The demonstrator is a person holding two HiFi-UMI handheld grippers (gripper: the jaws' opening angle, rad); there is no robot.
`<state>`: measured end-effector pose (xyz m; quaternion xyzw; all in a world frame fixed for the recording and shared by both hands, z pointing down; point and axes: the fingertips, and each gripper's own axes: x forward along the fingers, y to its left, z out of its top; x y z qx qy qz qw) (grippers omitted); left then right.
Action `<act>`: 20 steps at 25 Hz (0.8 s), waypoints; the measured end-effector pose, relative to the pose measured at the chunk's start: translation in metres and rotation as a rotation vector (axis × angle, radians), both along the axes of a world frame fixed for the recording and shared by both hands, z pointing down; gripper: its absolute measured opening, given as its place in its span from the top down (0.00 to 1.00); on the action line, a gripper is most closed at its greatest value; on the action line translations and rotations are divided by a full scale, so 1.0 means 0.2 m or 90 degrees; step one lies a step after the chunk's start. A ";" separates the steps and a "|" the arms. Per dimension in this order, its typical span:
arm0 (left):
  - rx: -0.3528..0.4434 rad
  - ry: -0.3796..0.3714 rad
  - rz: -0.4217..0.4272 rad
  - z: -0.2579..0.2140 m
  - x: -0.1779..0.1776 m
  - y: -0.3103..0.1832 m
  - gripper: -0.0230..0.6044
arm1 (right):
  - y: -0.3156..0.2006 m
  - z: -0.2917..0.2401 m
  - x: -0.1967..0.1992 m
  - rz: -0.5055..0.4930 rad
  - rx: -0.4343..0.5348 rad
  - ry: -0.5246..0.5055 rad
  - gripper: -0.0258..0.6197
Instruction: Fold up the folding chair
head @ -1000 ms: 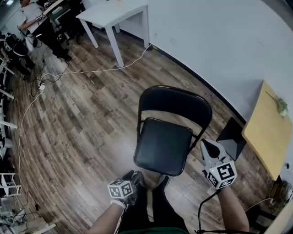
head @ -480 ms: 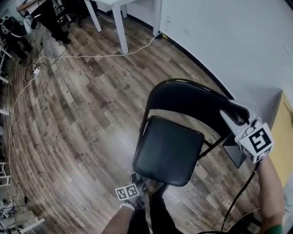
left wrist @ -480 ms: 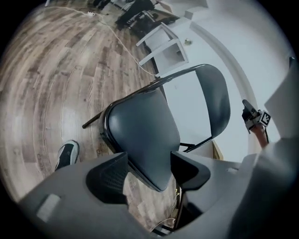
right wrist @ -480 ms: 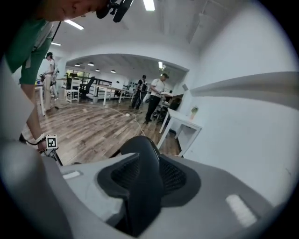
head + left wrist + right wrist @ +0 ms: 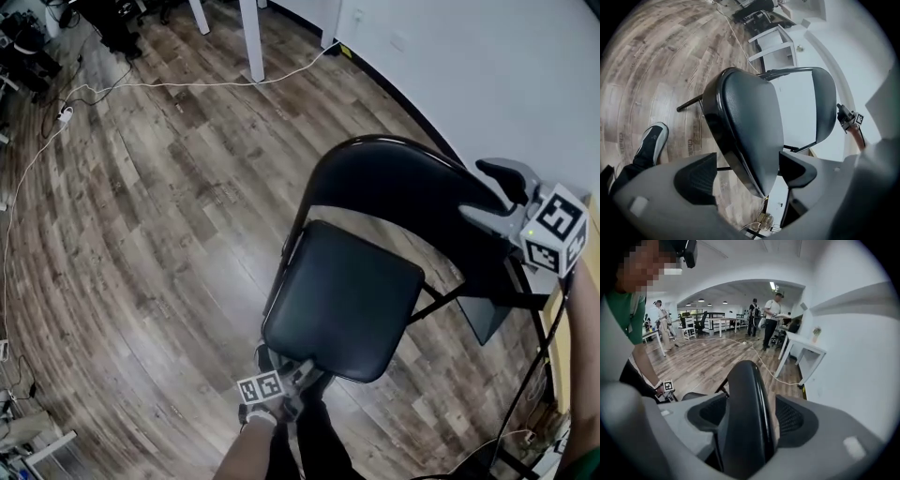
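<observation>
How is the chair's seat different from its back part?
The seat is squarish with rounded corners, while the backrest is a wide, curved band. The seat lies nearly flat, but the backrest stands up behind its far edge. Both are black.

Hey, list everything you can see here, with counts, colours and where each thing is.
folding chair: one, black, unfolded mid-floor
floor: one, brown wood planks, all around
cable: one, white, across floor beyond chair
table legs: two, white, head view's top edge
wall: one, white, behind chair
people: at least three, mixed clothes, far off
shoe: one, black, white sole, below chair
left claw: one, grey, open astride seat front edge, jaws just opening
right claw: one, grey, open astride backrest top, jaws just opening
</observation>
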<state>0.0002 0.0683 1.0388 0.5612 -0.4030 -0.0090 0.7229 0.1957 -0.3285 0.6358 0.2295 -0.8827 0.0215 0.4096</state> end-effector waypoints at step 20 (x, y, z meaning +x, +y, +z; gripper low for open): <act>-0.029 0.082 -0.124 0.15 0.11 -0.15 0.28 | 0.02 0.30 0.05 -0.038 -0.101 0.122 0.42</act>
